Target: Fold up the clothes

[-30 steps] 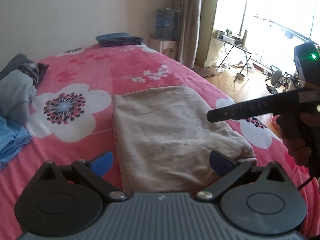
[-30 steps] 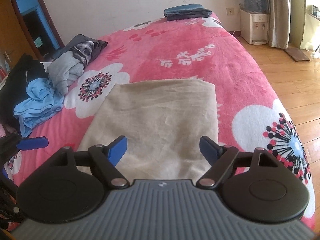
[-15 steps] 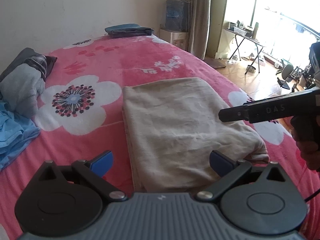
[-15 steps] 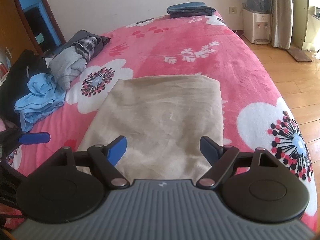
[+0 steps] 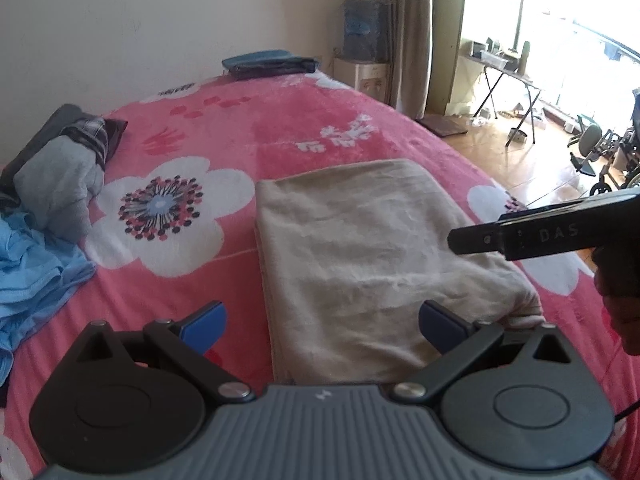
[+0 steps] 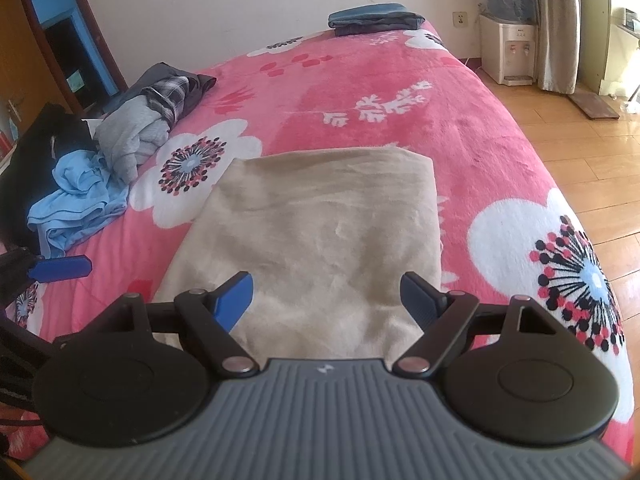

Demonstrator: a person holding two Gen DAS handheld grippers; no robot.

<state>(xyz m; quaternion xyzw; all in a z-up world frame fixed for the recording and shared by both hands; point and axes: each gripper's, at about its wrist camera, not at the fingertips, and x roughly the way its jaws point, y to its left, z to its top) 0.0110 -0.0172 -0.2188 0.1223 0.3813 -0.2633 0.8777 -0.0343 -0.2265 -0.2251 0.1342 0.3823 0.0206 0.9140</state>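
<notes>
The beige cloth lies folded as before, while you hold both the left gripper and the right gripper spread above its near edge, gripping nothing.

Beige garment: soft matt cloth, slightly napped, lightly creased; pink floral blanket under it is plush fleece, matt. Left gripper and right gripper: matt black plastic arms, ribbed grey plastic body, blue plastic fingertips, shiny metal pivot pins. Floor is glossy wood boards; pile of clothes is mixed matt cloth, rumpled.
</notes>
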